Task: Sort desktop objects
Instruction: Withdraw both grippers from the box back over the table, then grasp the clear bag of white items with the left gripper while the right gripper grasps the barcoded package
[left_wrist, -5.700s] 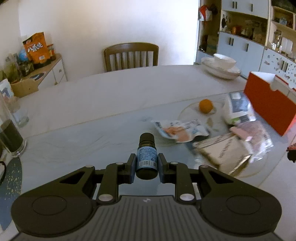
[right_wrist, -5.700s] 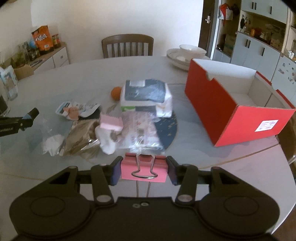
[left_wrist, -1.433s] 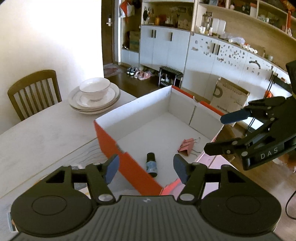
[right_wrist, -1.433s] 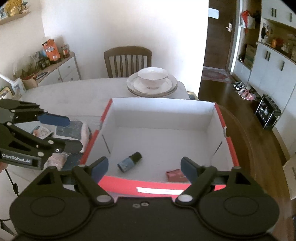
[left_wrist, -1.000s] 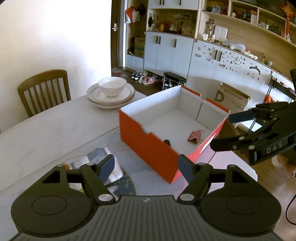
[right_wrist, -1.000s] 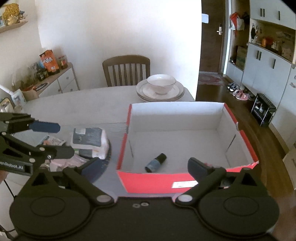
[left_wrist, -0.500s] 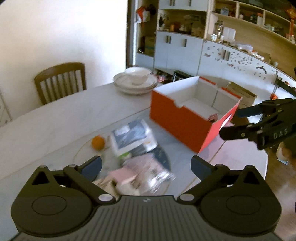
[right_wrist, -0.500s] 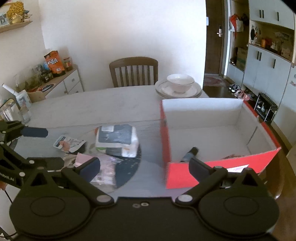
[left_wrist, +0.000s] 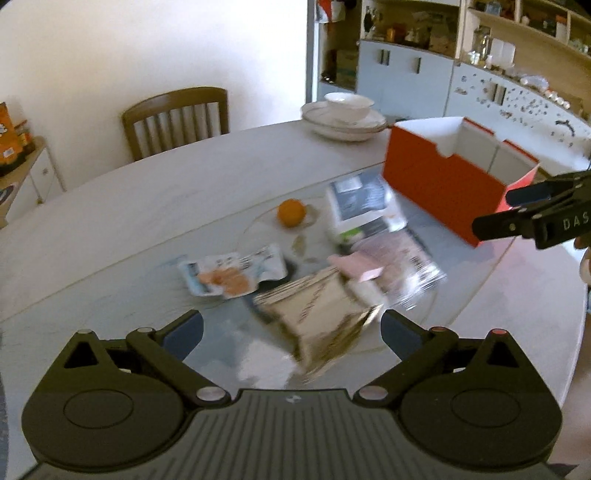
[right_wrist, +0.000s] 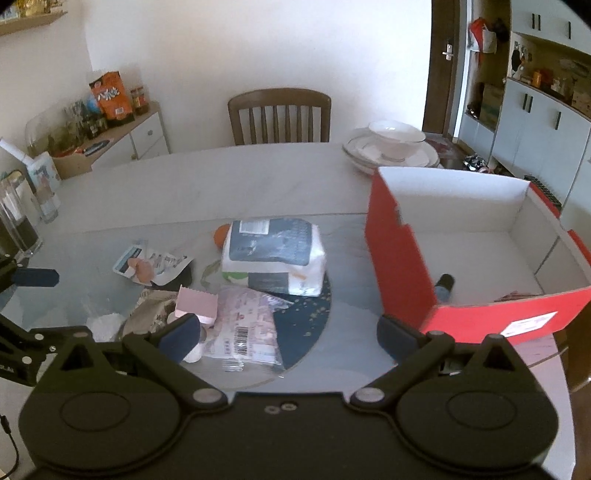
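So the red box (right_wrist: 402, 266) sits on the right side of the table (right_wrist: 221, 177), open on top, white inside. In it there's a small dark-capped bottle (right_wrist: 443, 286) lying on the floor near the front wall, plus a sliver of something pink (right_wrist: 517, 296) just beside it that's mostly hidden behind the wall.

The rest of the clutter is piled up left of the box on the glass part of the table: a white and dark-blue tissue pack (right_wrist: 273, 254), an orange (left_wrist: 291, 212) behind it, a clear bag with pinkish print (right_wrist: 243, 325), a pink sticky-note block (right_wrist: 197, 305), a brownish foil pouch (left_wrist: 321, 317) and a torn snack wrapper (left_wrist: 232, 273).

Both claws are spread wide with nothing in them. The left gripper (left_wrist: 291, 328) hangs over the foil pouch, the right gripper (right_wrist: 288, 334) over the clear bag. Further back there's a stack of plates with a bowl (right_wrist: 391, 146) and a wooden chair (right_wrist: 279, 114).
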